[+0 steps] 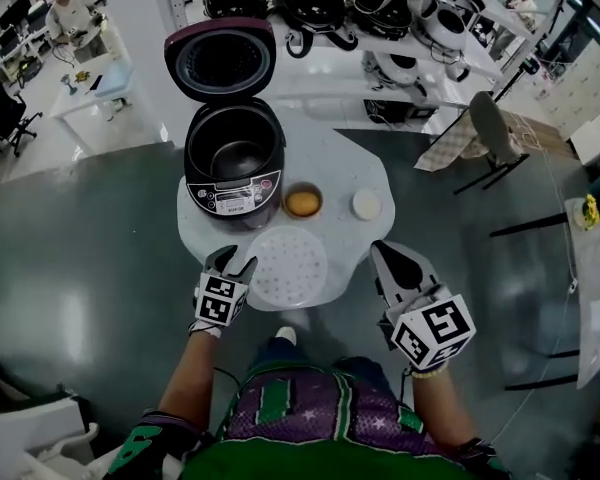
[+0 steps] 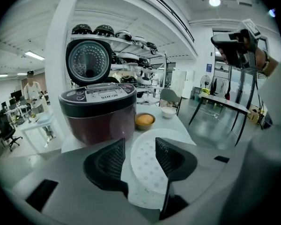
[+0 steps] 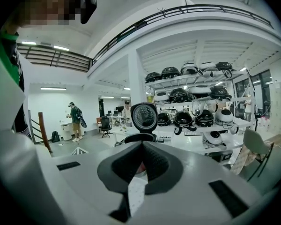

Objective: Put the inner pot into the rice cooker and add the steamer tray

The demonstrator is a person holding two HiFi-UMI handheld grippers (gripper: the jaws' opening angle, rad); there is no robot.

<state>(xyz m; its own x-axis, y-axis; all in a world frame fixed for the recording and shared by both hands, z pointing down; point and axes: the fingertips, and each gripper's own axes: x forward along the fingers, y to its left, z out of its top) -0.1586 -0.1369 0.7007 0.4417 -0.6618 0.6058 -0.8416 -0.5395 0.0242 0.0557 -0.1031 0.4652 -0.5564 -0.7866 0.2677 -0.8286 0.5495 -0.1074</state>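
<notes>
The maroon rice cooker (image 1: 232, 190) stands on the white table (image 1: 352, 158) with its lid (image 1: 220, 60) raised, and a dark inner pot (image 1: 236, 154) sits inside it. The white perforated steamer tray (image 1: 289, 266) lies flat near the table's front edge. My left gripper (image 1: 234, 261) is open at the tray's left rim. In the left gripper view the tray (image 2: 147, 165) shows in the gap of that gripper (image 2: 139, 146), untouched by the pads, with the cooker (image 2: 98, 109) beyond. My right gripper (image 1: 381, 249) is shut and empty, right of the tray; seen from its own camera the gripper (image 3: 141, 146) points at the cooker's lid (image 3: 144, 117).
A small bowl with something orange (image 1: 302, 202) and a small white bowl (image 1: 366, 204) stand right of the cooker. Shelves of other cookers (image 1: 330, 3) lie behind the table. A chair (image 1: 490, 128) and a dark-legged table (image 1: 590, 268) stand to the right.
</notes>
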